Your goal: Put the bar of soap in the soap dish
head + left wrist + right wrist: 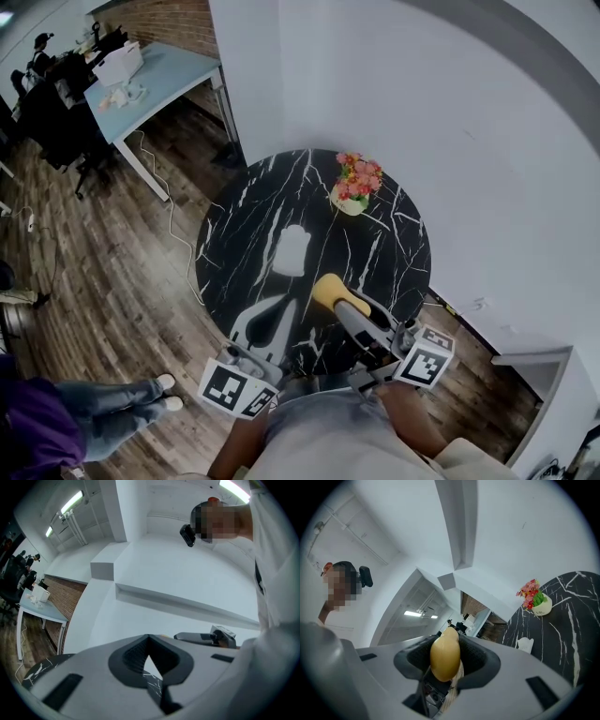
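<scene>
At lower centre, the right gripper (336, 298) clamps the bar of soap (445, 656) short of the soap dish (292, 251), the left gripper (272, 323) closed, empty: carrying step, apparently, next requiring lowering into the dish, then release.

Round black marble table (251, 199), white soap dish (292, 250), potted flowers (356, 184)

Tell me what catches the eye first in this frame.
The yellow bar of soap clamped in the right gripper stands out over the near edge of the round black marble table. At the table's middle sits the white soap dish, with a pot of pink flowers near the far edge.
</scene>
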A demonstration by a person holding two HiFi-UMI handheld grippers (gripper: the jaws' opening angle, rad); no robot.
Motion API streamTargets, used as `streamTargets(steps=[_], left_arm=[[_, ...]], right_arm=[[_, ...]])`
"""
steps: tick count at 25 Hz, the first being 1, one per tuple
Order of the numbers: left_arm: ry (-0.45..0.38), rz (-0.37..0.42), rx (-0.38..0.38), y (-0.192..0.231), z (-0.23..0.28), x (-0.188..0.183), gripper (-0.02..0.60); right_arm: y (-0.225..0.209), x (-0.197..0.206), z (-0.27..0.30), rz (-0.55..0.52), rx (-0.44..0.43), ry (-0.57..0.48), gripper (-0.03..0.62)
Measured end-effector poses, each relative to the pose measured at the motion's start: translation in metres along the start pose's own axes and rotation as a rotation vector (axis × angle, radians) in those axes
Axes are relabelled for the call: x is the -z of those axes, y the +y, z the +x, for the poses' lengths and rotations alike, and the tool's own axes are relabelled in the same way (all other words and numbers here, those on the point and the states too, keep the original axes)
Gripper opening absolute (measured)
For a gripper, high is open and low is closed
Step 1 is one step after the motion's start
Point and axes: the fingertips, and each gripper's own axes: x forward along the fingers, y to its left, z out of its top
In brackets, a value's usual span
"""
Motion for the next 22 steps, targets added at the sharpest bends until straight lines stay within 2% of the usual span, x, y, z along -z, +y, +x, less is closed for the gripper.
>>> streamTargets(steps=[16,22], left_arm=[[0.039,0.017,-0.137,0.042,0.049,0.025,0.002],[0.054,0.011,-0.125,0.063,0.047,0.031,0.002]], right_arm=[[-0.064,-0.023,0.045,-0.002,-0.022,0.128,0.160],[-0.076,-0.008,0.063,-0.020,0.018,0.145,0.160]])
